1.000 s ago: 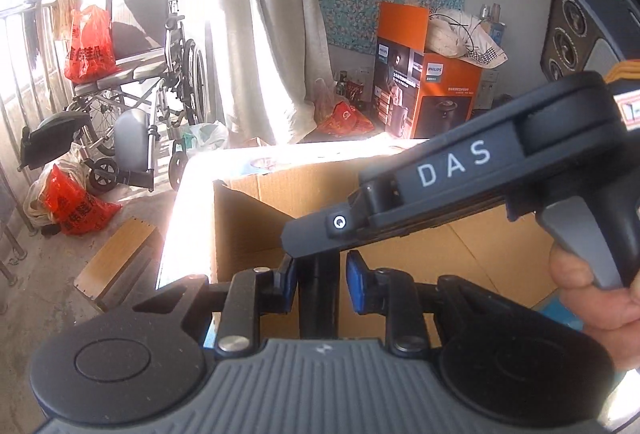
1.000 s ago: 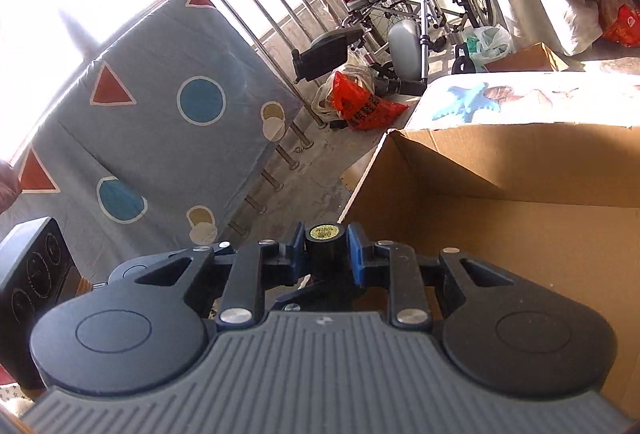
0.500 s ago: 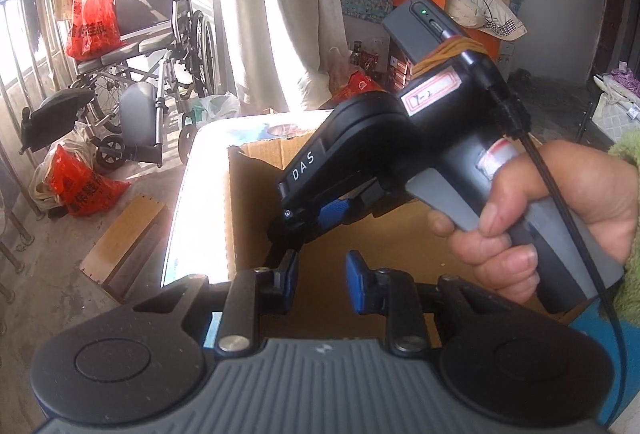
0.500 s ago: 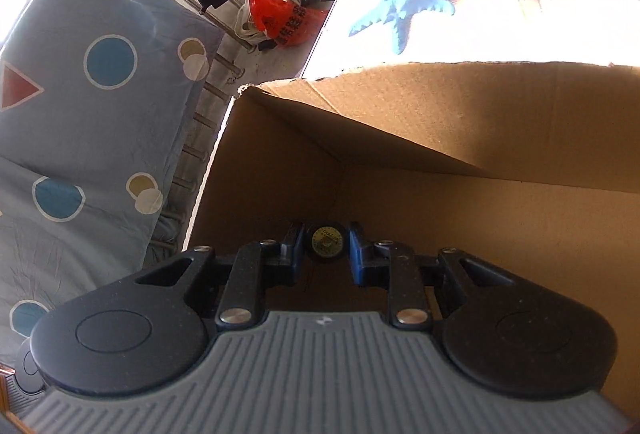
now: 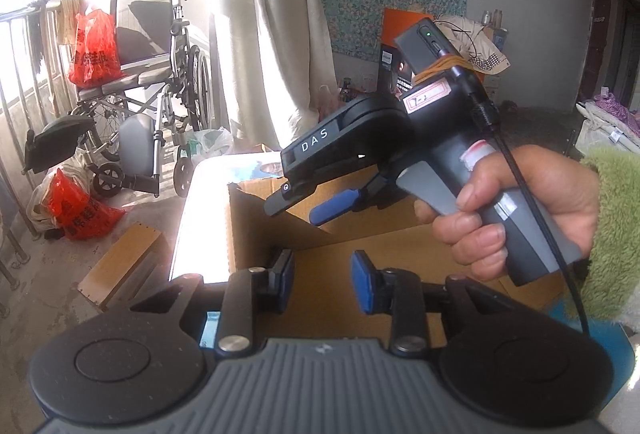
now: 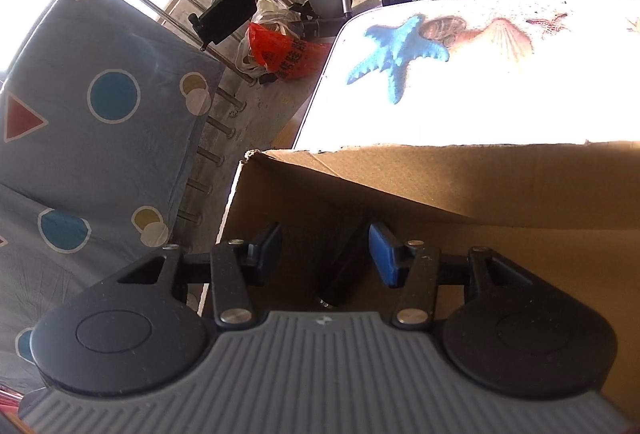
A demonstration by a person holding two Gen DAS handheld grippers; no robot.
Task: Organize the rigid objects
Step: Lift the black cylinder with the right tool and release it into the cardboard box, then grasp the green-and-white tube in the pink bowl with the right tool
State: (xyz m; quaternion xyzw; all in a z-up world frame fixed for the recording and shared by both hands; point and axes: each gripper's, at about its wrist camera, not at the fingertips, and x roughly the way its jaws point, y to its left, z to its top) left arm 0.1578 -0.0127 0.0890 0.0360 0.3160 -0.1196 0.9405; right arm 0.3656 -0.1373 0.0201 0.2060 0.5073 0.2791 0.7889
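left wrist view looks over the left gripper, whose jaws are opening with nothing between the 2 blue pads, onto an open cardboard box on a sunlit table. above the box a hand in a green fleece sleeve holds the right gripper pointing down into it, its jaws parted.

right wrist view shows the right gripper inside the box's opening, jaws opening, pads apart. between and below the pads a dark rounded object lies in the shadowed box near the left wall; the pads stand clear of it, and what it is cannot be told. the table cover carries a blue starfish print. beyond the table stand a wheelchair and red plastic bags on the floor.
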